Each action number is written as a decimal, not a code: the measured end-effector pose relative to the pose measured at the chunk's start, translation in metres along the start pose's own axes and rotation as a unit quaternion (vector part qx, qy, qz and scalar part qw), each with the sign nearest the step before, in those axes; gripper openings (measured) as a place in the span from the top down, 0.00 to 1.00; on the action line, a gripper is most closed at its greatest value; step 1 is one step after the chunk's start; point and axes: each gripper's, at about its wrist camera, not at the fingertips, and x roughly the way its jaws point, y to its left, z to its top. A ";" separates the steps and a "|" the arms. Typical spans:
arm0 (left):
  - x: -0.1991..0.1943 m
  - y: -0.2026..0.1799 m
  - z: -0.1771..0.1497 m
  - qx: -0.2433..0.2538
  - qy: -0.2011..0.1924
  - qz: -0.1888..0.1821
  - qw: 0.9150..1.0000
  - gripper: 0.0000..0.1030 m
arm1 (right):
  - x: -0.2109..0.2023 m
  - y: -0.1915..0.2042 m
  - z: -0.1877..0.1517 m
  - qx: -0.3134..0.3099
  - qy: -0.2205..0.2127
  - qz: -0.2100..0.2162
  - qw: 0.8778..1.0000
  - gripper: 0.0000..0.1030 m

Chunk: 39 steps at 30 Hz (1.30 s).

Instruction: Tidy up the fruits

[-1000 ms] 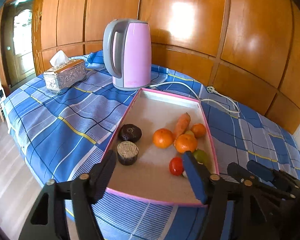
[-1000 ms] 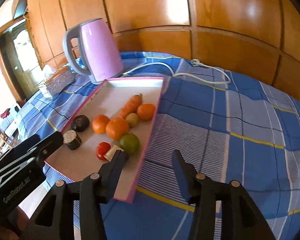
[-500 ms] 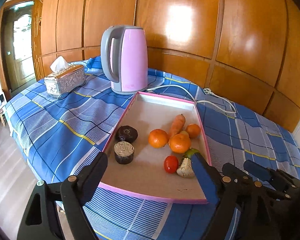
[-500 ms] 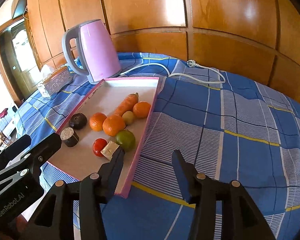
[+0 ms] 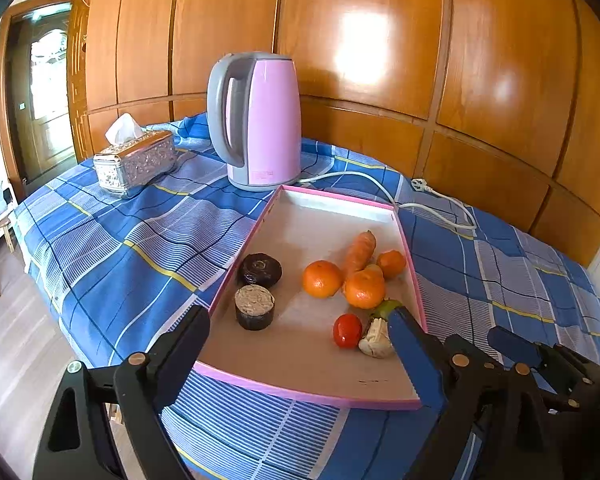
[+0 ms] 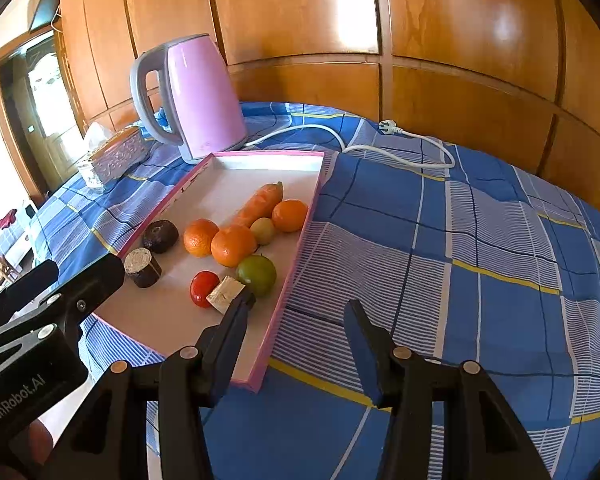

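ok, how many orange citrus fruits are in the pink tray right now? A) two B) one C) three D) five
C: three orange citrus fruits sit in the pink tray: one by the dark pieces, one in the middle, one beside the carrot.

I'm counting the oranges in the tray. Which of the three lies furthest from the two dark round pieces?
The smallest orange, by the tray's right rim beside the carrot's thick end; the other two lie nearer the dark pieces.
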 end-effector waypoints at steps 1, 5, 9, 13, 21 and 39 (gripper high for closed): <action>0.000 0.000 0.000 -0.001 0.000 0.000 1.000 0.12 | 0.000 0.000 0.000 0.000 0.000 0.000 1.000 0.50; 0.000 0.002 0.000 -0.003 0.000 0.002 1.000 0.11 | -0.001 0.000 0.000 0.000 0.000 0.000 1.000 0.50; 0.000 0.004 0.000 -0.007 0.002 0.003 1.000 0.11 | -0.001 0.000 0.000 0.000 0.000 0.000 1.000 0.50; -0.001 0.005 0.000 -0.008 0.001 0.004 1.000 0.11 | -0.002 0.002 0.000 -0.002 -0.002 0.000 1.000 0.50; -0.003 0.007 0.000 -0.009 -0.002 0.003 1.000 0.11 | -0.003 0.005 -0.002 -0.006 -0.001 0.001 1.000 0.50; -0.005 0.009 0.001 -0.010 -0.008 -0.003 1.000 0.10 | -0.003 0.007 -0.002 -0.008 0.000 0.002 1.000 0.50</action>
